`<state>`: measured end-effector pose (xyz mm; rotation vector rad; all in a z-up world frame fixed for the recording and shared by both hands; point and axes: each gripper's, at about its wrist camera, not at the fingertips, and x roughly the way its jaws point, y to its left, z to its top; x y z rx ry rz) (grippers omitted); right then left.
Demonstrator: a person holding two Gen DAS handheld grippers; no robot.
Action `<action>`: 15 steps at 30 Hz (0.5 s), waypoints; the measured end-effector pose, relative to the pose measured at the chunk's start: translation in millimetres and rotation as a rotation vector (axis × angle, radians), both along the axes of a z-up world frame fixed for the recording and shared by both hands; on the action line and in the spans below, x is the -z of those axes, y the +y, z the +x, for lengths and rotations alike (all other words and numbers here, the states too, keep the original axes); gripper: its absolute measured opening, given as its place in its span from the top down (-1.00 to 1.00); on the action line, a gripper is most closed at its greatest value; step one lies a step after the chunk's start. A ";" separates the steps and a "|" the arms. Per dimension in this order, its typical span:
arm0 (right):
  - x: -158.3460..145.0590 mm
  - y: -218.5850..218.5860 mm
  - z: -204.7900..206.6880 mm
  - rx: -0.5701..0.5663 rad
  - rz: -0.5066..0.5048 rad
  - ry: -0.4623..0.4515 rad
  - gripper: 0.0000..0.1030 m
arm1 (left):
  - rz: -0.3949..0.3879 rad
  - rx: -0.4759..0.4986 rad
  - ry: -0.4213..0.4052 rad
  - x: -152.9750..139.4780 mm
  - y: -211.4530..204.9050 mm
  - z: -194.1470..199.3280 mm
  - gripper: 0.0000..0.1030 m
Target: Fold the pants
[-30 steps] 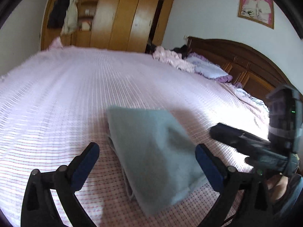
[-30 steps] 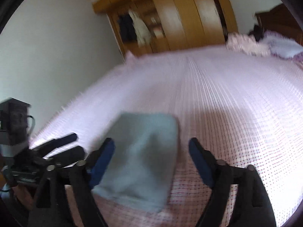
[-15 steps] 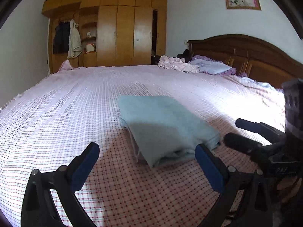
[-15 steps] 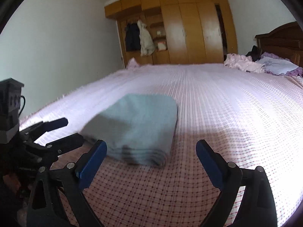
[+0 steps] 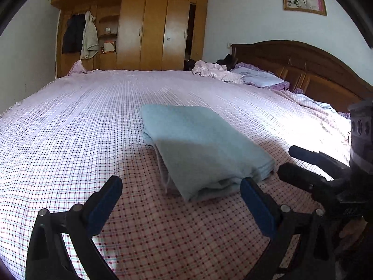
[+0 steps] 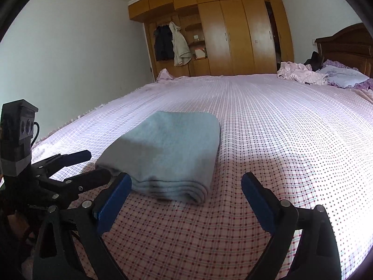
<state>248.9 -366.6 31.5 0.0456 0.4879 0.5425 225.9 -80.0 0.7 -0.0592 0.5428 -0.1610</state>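
Landmark taken: the pants (image 5: 198, 149), a pale blue-grey bundle folded into a compact stack and lying flat on the checked bedspread (image 5: 70, 128).

Left of the pants: the left gripper (image 5: 180, 206) is held low over the bedspread, just short of the bundle's near edge, pointed along the bed toward the wardrobe (image 5: 139, 30). Its jaws are spread wide and nothing is held between them. In the right wrist view the same tool appears just left of the bundle's near corner, close to it; contact cannot be confirmed.

At the pants: several stacked layers are visible along the near edge (image 6: 172, 186), with a rounded fold on the right side. The cloth is judged soft, light and limp, with a slightly fleecy, non-slippery surface; no fragility is expected. Layers are judged likely to slide apart if only the top sheet is pinched. If a further fold or a lift is wanted, hold is best taken at the two near corners, with all layers caught together. The folding itself is judged essentially complete.

Right of the pants: the right gripper (image 6: 186, 199) is held at similar height, level, aimed past the bundle's near right corner. Its jaws are likewise wide apart and empty. Both tools sit side by side near the bed edge, clear of the cloth.
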 end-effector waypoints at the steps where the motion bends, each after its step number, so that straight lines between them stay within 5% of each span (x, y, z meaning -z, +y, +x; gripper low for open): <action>1: -0.2 0.7 0.1 0.001 0.000 0.002 -0.78 | 0.000 0.000 0.003 0.5 0.3 0.5 -1.00; 15: -0.7 1.9 -0.6 0.002 -0.001 0.008 -0.78 | -0.001 0.000 0.002 0.0 0.5 -0.7 -1.00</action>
